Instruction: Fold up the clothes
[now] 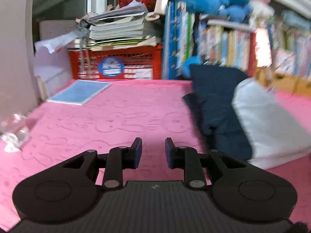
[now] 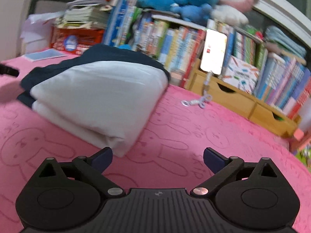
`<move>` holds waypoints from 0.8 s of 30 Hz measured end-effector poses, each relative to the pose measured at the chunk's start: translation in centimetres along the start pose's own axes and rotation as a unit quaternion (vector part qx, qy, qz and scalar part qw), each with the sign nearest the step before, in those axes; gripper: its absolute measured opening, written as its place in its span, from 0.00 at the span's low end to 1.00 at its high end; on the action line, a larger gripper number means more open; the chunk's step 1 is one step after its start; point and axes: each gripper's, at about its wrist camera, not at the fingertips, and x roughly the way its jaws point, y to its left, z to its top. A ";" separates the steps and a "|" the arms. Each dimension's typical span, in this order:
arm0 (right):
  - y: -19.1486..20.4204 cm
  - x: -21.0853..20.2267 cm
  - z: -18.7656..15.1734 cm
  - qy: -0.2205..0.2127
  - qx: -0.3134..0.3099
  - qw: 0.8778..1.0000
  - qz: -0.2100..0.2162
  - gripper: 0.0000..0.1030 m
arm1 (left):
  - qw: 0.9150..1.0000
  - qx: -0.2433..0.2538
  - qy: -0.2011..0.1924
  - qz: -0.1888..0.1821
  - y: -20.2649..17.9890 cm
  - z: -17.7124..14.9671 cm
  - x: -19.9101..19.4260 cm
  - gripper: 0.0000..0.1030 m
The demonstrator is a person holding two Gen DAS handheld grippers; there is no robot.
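On the embossed pink mat (image 2: pixel 175 128), soft folded white-and-navy clothes (image 2: pixel 101 93) lie; both tools (image 1: pixel 153 151) (image 2: pixel 157 159) released.

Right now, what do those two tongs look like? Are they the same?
Yes, they match. The left tongs and right tongs are black plastic, each with two jointed arms on round hubs, silver pivot pins, dark blue pads on the fingertips, and a ribbed black body bearing a tiny pale mark. No cables or sleeves show.

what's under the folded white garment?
A dark navy garment lies under the white garment, showing at its back and left edges. The rest is covered; below is the pink mat.
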 end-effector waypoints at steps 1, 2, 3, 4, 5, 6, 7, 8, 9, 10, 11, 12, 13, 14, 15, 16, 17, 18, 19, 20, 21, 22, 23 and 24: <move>0.3 0.0 0.1 -0.001 -0.011 1.000 -0.001 1.00 | 1.000 0.020 -0.012 -0.005 -0.6 -0.1 -0.6 0.24; 0.7 0.1 0.1 -0.002 -0.020 1.000 -0.001 1.00 | 0.999 0.039 -0.025 -0.011 -1.3 -0.2 -1.2 0.25; 1.0 0.2 0.2 -0.002 -0.027 1.000 0.000 1.00 | 0.997 0.059 -0.037 -0.016 -1.9 -0.2 -1.9 0.27; 1.4 0.3 0.3 -0.001 -0.034 0.999 0.000 1.00 | 0.994 0.090 -0.049 -0.026 -3.2 -0.5 -2.4 0.29; 1.6 0.4 0.4 -0.001 -0.038 0.999 0.001 1.00 | 0.990 0.122 -0.061 -0.035 -4.5 -0.7 -2.9 0.33; 1.9 0.5 0.5 -0.001 -0.043 0.999 0.001 1.00 | 0.983 0.160 -0.072 -0.047 -6.0 -1.0 -3.3 0.41; 2.1 0.7 0.7 -0.001 -0.047 0.999 0.001 1.00 | 0.975 0.198 -0.083 -0.058 -7.7 -1.4 -3.8 0.47; 2.2 1.0 0.8 -0.001 -0.051 0.999 0.003 1.00 | 0.963 0.244 -0.097 -0.064 -9.4 -1.9 -4.2 0.59; 2.3 1.2 0.9 -0.001 -0.054 0.999 0.005 1.00 | 0.948 0.290 -0.114 -0.068 -11.1 -2.5 -4.7 0.65; 2.4 1.4 1.0 -0.001 -0.057 0.998 0.008 0.95 | 0.932 0.330 -0.127 -0.072 -12.5 -3.1 -4.8 0.65; 2.4 1.5 1.1 -0.001 -0.058 0.998 0.012 0.86 | 0.919 0.363 -0.136 -0.076 -13.7 -3.6 -4.7 0.65; 2.3 1.5 1.2 -0.003 -0.052 0.998 0.021 0.82 | 0.904 0.395 -0.144 -0.080 -14.9 -4.0 -4.6 0.65; 2.1 1.4 1.3 -0.006 -0.042 0.999 0.029 0.77 | 0.888 0.426 -0.151 -0.083 -16.1 -4.4 -4.4 0.65; 1.8 1.3 1.3 -0.009 -0.029 0.999 0.031 0.74 | 0.881 0.439 -0.153 -0.089 -16.9 -4.6 -4.1 0.65; 1.4 1.3 1.2 -0.011 -0.015 0.999 0.032 0.74 | 0.878 0.444 -0.150 -0.098 -17.6 -4.6 -3.8 0.65; 1.0 1.3 1.1 -0.011 0.000 0.999 0.035 0.74 | 0.877 0.446 -0.145 -0.107 -18.1 -4.4 -3.3 0.65; 0.4 1.4 1.0 -0.008 0.017 0.999 0.039 0.72 | 0.876 0.447 -0.139 -0.115 -18.6 -4.3 -2.8 0.65; -0.1 1.5 0.9 -0.006 0.034 0.998 0.044 0.71 | 0.875 0.448 -0.134 -0.123 -19.0 -4.1 -2.3 0.65; -0.7 1.6 0.9 -0.006 0.051 0.997 0.049 0.71 | 0.873 0.452 -0.130 -0.125 -19.5 -4.2 -1.9 0.65; -1.3 1.7 0.8 -0.004 0.066 0.996 0.055 0.70 | 0.869 0.460 -0.129 -0.128 -19.9 -4.3 -1.5 0.63; -1.6 1.8 0.8 -0.003 0.076 0.995 0.061 0.69 | 0.865 0.468 -0.128 -0.130 -20.2 -4.6 -1.3 0.55; -1.9 1.9 0.8 -0.001 0.084 0.994 0.065 0.67 | 0.861 0.476 -0.123 -0.129 -20.6 -4.7 -0.9 0.50; -2.0 1.9 0.8 -0.001 0.087 0.994 0.069 0.63 | 0.858 0.484 -0.118 -0.127 -21.0 -4.9 -0.5 0.42; -2.1 1.9 0.8 0.000 0.089 0.993 0.073 0.61 | 0.856 0.490 -0.106 -0.125 -21.4 -4.9 0.1 0.37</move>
